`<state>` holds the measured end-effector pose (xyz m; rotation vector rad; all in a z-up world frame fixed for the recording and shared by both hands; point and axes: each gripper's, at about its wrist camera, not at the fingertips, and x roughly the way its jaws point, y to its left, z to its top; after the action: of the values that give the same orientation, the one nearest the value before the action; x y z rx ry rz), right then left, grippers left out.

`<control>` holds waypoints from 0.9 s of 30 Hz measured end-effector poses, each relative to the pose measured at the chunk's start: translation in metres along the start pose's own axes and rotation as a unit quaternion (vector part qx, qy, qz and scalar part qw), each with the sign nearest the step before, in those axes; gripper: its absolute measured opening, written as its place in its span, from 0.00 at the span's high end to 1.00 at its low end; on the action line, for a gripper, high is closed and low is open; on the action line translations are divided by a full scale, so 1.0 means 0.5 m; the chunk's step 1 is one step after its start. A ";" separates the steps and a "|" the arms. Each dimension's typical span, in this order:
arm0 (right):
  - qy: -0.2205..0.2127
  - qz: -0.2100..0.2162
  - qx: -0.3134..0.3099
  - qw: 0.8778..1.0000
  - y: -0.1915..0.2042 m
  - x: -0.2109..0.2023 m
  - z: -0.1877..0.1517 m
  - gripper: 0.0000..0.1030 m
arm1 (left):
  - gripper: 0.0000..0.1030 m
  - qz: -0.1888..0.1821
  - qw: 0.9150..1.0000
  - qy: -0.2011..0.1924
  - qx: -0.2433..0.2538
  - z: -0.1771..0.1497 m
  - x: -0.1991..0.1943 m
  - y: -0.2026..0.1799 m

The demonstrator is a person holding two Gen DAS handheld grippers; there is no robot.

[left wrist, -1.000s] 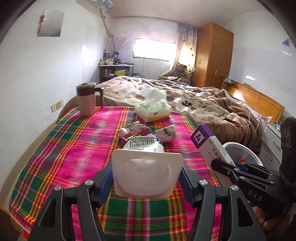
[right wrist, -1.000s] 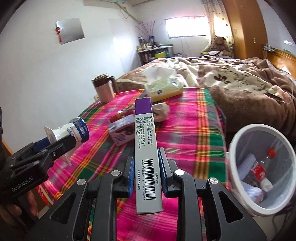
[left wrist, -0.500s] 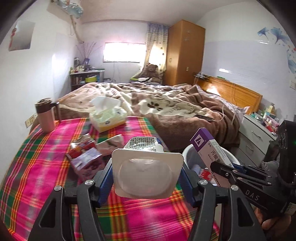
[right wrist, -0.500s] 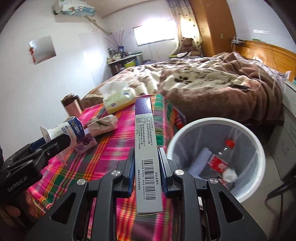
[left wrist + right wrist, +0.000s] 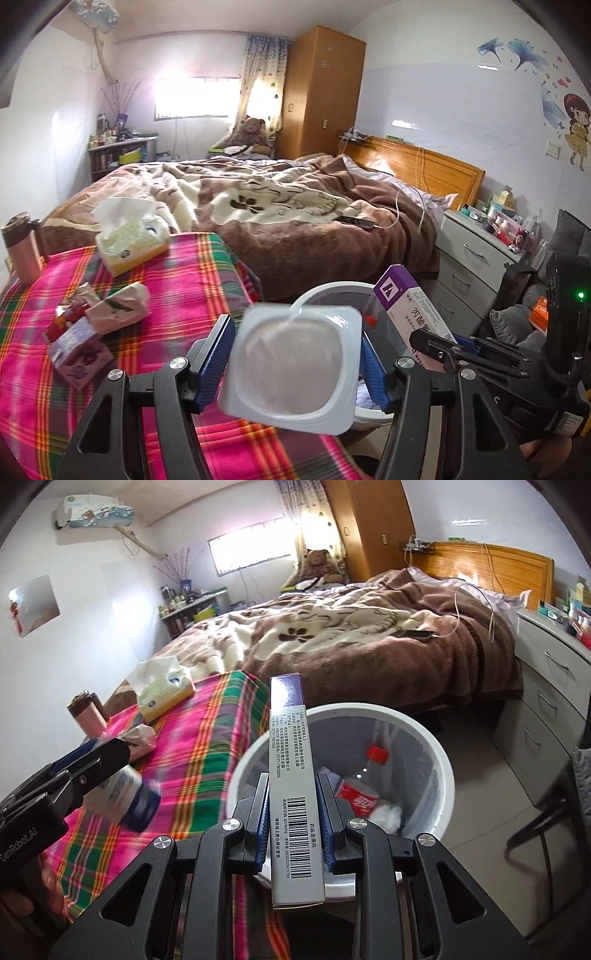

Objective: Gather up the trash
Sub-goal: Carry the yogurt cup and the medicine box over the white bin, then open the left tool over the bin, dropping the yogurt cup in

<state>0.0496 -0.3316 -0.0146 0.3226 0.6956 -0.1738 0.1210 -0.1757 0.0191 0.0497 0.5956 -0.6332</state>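
My left gripper (image 5: 295, 354) is open; a white yogurt cup (image 5: 293, 369) sits tilted and blurred between its spread blue pads, over the near rim of the white trash bin (image 5: 332, 290). In the right wrist view the cup (image 5: 125, 797) hangs blurred below the left gripper's fingers (image 5: 92, 760). My right gripper (image 5: 293, 814) is shut on a purple-and-white medicine box (image 5: 293, 775), held upright above the bin (image 5: 436, 753), which holds a red-capped bottle (image 5: 364, 790). Crumpled wrappers (image 5: 118, 308) and a small purple carton (image 5: 79, 356) lie on the plaid table.
A tissue box (image 5: 129, 240) and a pink mug (image 5: 22, 249) stand at the table's far side. A bed with a brown blanket (image 5: 295, 206) lies beyond. A white drawer unit (image 5: 546, 709) stands right of the bin.
Both grippers swung right from the table to the bin. The left gripper's jaws have spread and the yogurt cup has tilted loose. The right gripper still clamps the box.
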 end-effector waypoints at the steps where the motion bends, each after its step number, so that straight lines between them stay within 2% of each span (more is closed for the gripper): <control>1: 0.003 -0.004 0.002 1.000 -0.006 0.005 0.000 0.77 | 0.38 -0.003 1.000 0.004 0.002 0.002 0.013 -0.008; 7: 0.014 -0.017 0.016 1.000 -0.037 0.023 0.002 0.77 | 0.38 -0.022 1.000 0.019 0.005 0.008 0.074 -0.033; 12: 0.023 -0.023 0.024 0.999 -0.059 0.034 0.002 0.77 | 0.41 -0.008 0.999 0.037 -0.007 0.001 0.108 -0.023; 17: 0.031 -0.010 0.030 0.999 -0.060 0.043 -0.008 0.77 | 0.40 0.004 0.999 0.039 -0.005 -0.012 0.091 -0.003; 22: 0.031 -0.002 0.028 0.999 -0.054 0.036 -0.014 0.77 | 0.34 -0.003 0.998 0.064 -0.017 -0.055 0.071 0.024; 25: 0.031 -0.003 0.029 0.999 -0.055 0.032 -0.015 0.77 | 0.24 -0.004 0.998 0.063 -0.014 -0.076 0.062 0.036; 27: 0.029 -0.001 0.030 0.999 -0.055 0.030 -0.016 0.77 | 0.22 -0.006 0.997 0.078 -0.018 -0.085 0.067 0.039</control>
<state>0.0493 -0.3552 -0.0365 0.3852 0.7488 -0.1890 0.1321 -0.1686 -0.0370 0.0616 0.7583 -0.6345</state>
